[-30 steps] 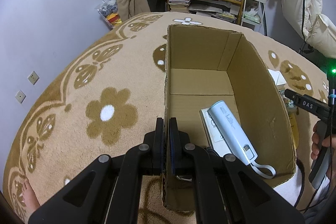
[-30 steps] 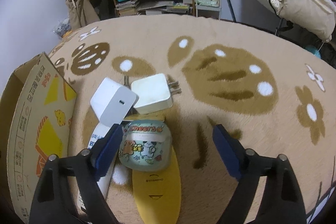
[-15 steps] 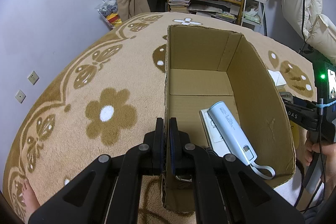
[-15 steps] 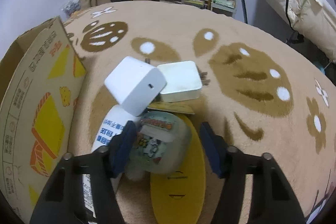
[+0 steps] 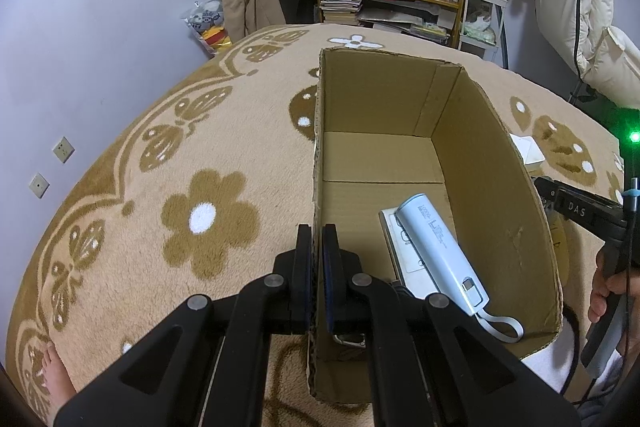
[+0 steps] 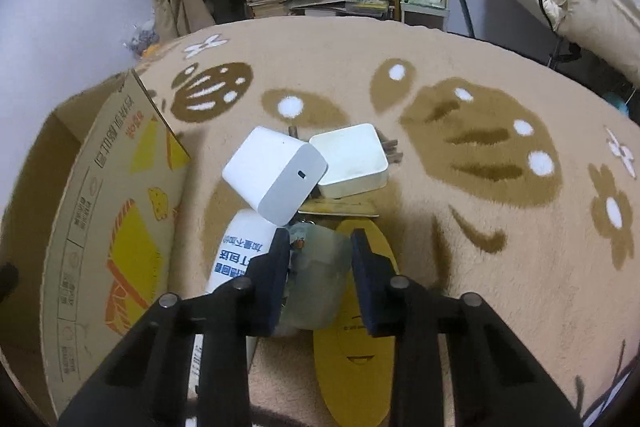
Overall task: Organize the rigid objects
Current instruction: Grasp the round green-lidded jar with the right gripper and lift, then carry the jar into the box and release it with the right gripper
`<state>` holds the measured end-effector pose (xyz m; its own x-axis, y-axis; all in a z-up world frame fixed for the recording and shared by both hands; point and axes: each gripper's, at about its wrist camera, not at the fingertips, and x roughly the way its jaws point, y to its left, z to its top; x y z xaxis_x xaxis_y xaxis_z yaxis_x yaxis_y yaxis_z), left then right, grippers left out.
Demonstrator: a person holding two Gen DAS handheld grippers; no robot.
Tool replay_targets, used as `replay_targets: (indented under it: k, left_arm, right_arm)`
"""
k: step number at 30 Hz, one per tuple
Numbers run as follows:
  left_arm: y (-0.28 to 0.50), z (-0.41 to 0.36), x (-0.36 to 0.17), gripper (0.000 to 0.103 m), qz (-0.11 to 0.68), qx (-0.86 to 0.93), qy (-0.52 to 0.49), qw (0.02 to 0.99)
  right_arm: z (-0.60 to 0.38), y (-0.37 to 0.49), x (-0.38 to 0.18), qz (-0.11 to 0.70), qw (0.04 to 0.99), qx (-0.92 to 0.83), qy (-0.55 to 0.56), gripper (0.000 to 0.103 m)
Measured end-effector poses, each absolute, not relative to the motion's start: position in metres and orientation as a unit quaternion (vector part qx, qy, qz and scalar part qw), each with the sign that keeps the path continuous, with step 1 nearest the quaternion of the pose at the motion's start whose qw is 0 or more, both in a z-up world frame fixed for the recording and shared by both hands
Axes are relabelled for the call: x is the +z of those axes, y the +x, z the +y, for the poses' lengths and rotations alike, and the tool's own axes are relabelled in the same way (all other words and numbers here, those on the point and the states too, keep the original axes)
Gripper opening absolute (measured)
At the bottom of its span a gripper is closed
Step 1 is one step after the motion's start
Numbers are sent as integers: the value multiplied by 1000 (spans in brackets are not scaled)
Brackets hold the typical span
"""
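Between the right tool's fingers: a small translucent jar (image 6: 316, 279) with a cartoon label sat on the rug (image 6: 480, 267) as the jaws were closing on it; a second earlier they stood wide around it.
Right tool (image 6: 320, 283): its left finger (image 6: 276, 279) looked to touch the jar; a sliver of gap seemed to remain at the other, so the grasp was likely not yet firm.
Meaning for the task: the jar appeared to be the next item bound for the cardboard box (image 5: 496, 163), which stood just left of this tool.
Ahead of the right tool: two white chargers (image 6: 276, 175) leaned together; a white tube (image 6: 236, 251) lay at its left, a yellow oval piece (image 6: 360, 367) beneath it.
Left tool (image 5: 316, 267): clenched on the box's near wall, unchanged over the second, steadying it.
Beyond the left tool, inside the box: a white power bank (image 5: 440, 251) with a strap lay on a flat white item.
Hard to make out: the jar's label was blurred and its base was hidden by the fingers; a metal part under the left tool was cut off.
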<state>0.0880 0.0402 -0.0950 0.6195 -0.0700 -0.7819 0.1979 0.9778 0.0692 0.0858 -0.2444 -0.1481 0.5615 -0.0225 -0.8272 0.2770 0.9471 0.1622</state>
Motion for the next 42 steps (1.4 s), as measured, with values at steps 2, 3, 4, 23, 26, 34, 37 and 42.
replay_targets:
  k: [2, 3, 4, 23, 26, 34, 37, 42]
  left_arm:
    - [88, 40, -95, 4, 429, -74, 75, 897]
    - [88, 40, -95, 4, 430, -75, 74, 897]
    - [88, 40, -95, 4, 430, -75, 74, 897]
    - [88, 41, -95, 4, 429, -75, 74, 897]
    - [88, 41, -95, 4, 429, -75, 74, 897]
    - [89, 41, -95, 4, 429, -74, 75, 897]
    - [89, 41, -95, 4, 428, -74, 75, 897]
    - [88, 41, -95, 4, 428, -74, 75, 897]
  right_arm:
    - [-247, 86, -151, 459, 872, -84, 148, 33]
    - [-248, 86, -151, 458, 872, -81, 151, 33]
    - [-249, 87, -151, 459, 872, -77, 151, 33]
    - [-270, 75, -160, 433, 847, -58, 302, 29]
    - [-268, 69, -130, 401, 870, -61, 281, 29]
    - [-253, 57, -60, 318, 906, -12, 279, 29]
    - [-238, 58, -43, 302, 913, 15, 272, 29]
    - [-208, 62, -32, 294, 915, 72, 267, 29]
